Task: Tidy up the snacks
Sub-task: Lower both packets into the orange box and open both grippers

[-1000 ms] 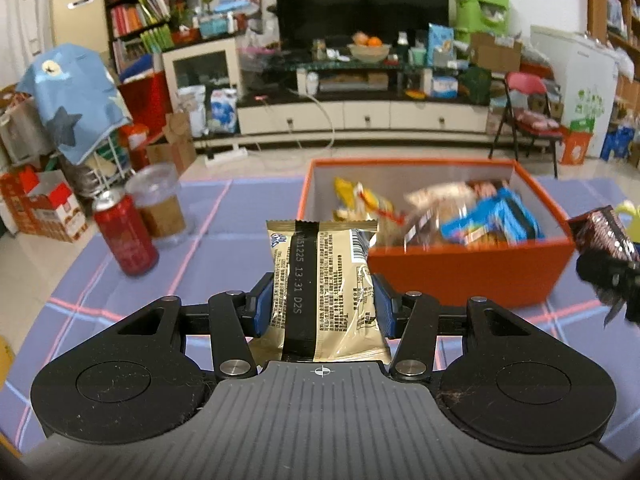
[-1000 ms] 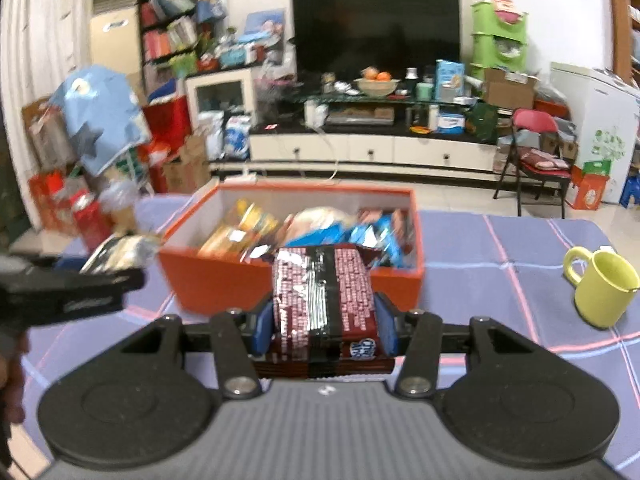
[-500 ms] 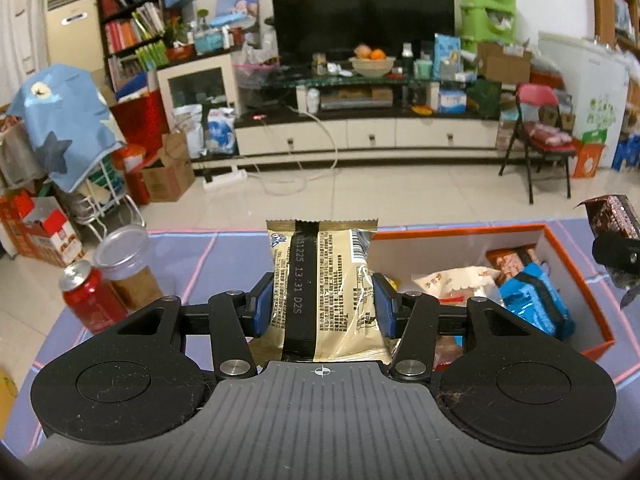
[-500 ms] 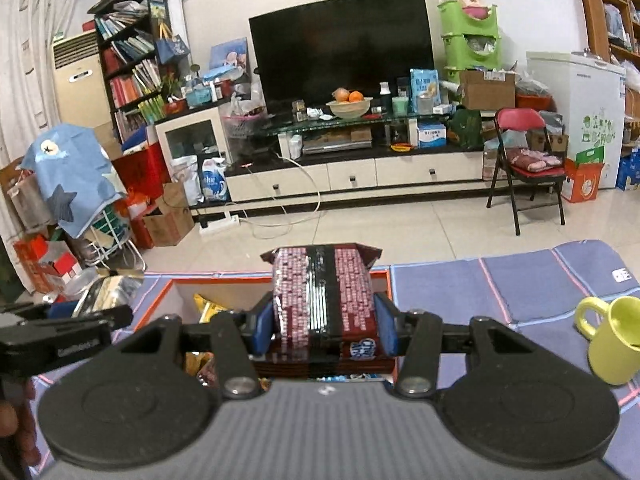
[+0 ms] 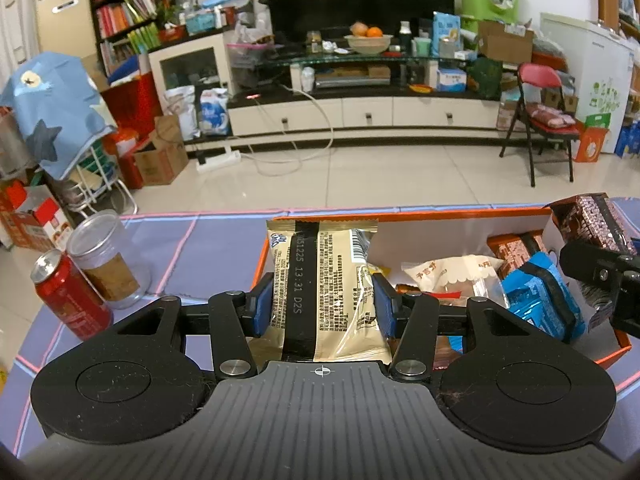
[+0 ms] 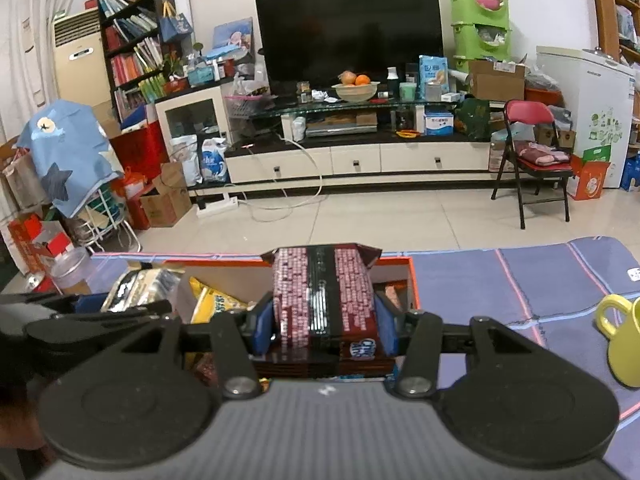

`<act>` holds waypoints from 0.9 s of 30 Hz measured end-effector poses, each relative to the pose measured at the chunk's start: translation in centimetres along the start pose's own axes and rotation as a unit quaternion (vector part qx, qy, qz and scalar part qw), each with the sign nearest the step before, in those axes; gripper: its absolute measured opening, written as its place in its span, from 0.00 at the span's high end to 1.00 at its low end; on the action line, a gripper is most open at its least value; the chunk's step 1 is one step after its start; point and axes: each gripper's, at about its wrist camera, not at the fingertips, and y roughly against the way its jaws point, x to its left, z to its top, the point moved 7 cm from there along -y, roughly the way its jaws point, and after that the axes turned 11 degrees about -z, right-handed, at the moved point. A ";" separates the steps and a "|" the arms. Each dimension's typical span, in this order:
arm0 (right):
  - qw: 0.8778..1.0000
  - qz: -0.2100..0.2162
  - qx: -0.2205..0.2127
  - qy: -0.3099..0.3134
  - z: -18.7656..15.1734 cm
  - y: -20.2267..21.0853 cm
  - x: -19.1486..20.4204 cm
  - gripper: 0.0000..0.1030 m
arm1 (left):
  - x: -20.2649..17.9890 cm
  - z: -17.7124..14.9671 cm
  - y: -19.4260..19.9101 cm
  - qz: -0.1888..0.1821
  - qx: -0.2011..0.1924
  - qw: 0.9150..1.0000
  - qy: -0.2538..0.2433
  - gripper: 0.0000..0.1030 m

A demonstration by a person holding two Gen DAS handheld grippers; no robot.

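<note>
From the left wrist, the left tongs point(image 5: 322, 306) pinch one beige snack packet point(image 5: 320, 288) across its middle, held over the near-left corner of the orange box point(image 5: 400, 213) on the worktop; it looks light, soft and crinkly, best taken by its flat sides, with one red can point(image 5: 66, 294) and one clear jar point(image 5: 106, 258) at nine o'clock. From the right wrist, the right tongs point(image 6: 322, 322) clamp one maroon snack packet point(image 6: 322, 296), equally light and slippery, above the box's right half, one yellow mug point(image 6: 624, 344) at three o'clock.

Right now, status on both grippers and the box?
Left gripper shut on beige packet. Right gripper shut on maroon packet. Both over orange box. Nothing blocking.
</note>
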 end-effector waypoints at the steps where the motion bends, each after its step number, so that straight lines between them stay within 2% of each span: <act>1: 1.000 -0.001 0.000 0.000 0.0 0.0 0.1 0.50 | 0.0 0.0 -0.1 0.000 0.000 1.000 0.000 0.76; 27: 0.999 -0.024 0.020 0.011 -1.1 -1.7 0.1 0.50 | -0.6 0.1 -1.2 -0.003 0.013 1.000 0.001 0.76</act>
